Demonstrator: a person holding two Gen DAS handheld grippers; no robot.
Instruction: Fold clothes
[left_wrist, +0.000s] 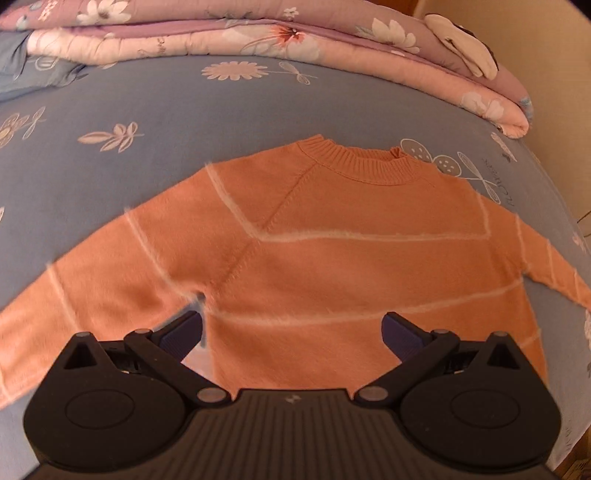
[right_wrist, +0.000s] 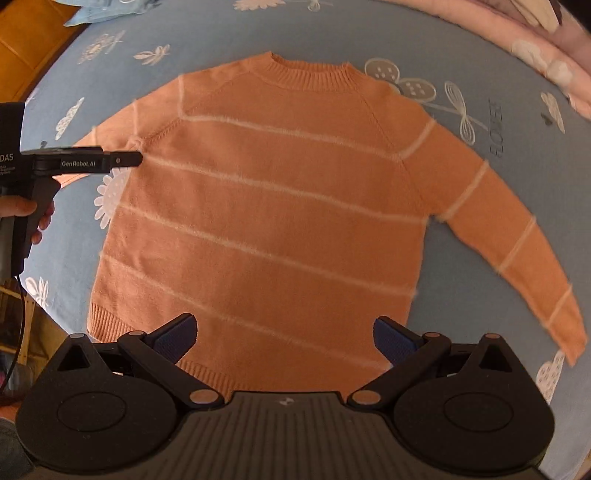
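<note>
Orange knit sweater with thin pale stripes (right_wrist: 266, 206), lying flat and face-up on the blue flower-printed bed sheet (left_wrist: 147, 110), both sleeves spread out to the sides, no fold showing anywhere. Lying so, fitting equally a garment spread out for folding and one opened up again.

Nearest, spanning the ribbed hem (right_wrist: 207, 373): right gripper (right_wrist: 284, 338), jaws standing wide apart, holding nothing, hovering over the bottom edge of the body. Likewise the left gripper (left_wrist: 291, 332), jaws spread wide and empty, hanging over the lower body beside the armpit of one sleeve (left_wrist: 74, 295); from the right wrist view, reaching in side-on toward that sleeve seam, carried by a hand (right_wrist: 26, 210).

Judging by the fuzzy knit: soft, limp, light, stretching and sagging when lifted, draping rather than holding a crease, clinging somewhat to the sheet. Probably best pinched at firm edges, such as hem corner, cuff, shoulder seam or ribbed collar (right_wrist: 308, 75), gathering both layers, rather than mid-panel where only the top layer would be coming up.

Farther back, beyond the collar: folded pink and mauve floral quilt (left_wrist: 258, 40), lying well apart from the sweater.
</note>
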